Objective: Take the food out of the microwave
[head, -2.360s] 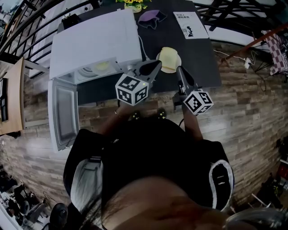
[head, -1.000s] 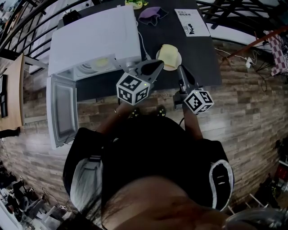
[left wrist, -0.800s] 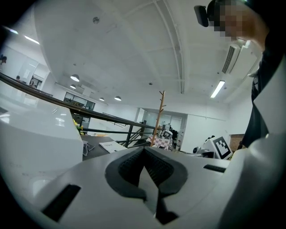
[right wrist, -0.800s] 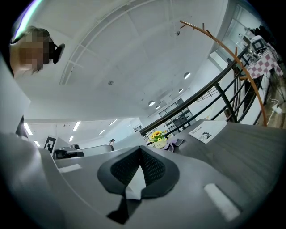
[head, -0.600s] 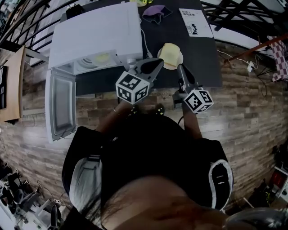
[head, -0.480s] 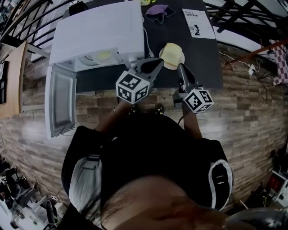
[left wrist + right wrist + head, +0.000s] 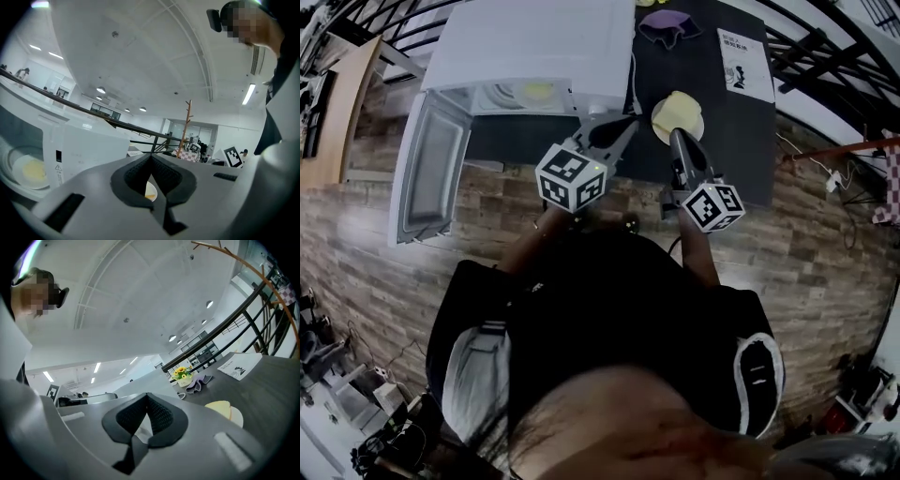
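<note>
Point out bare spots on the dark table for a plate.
Bare: the strip of table before the microwave, up to the left gripper; and the corner right of the food plate, in front of the paper sheet. Crowded: the back edge, around the purple cloth.

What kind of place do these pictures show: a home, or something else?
Probably an open office or a lab, not a home kitchen. The white microwave stands on a dark table beside a black railing, and a high white ceiling with strip lights runs over a large hall.
</note>
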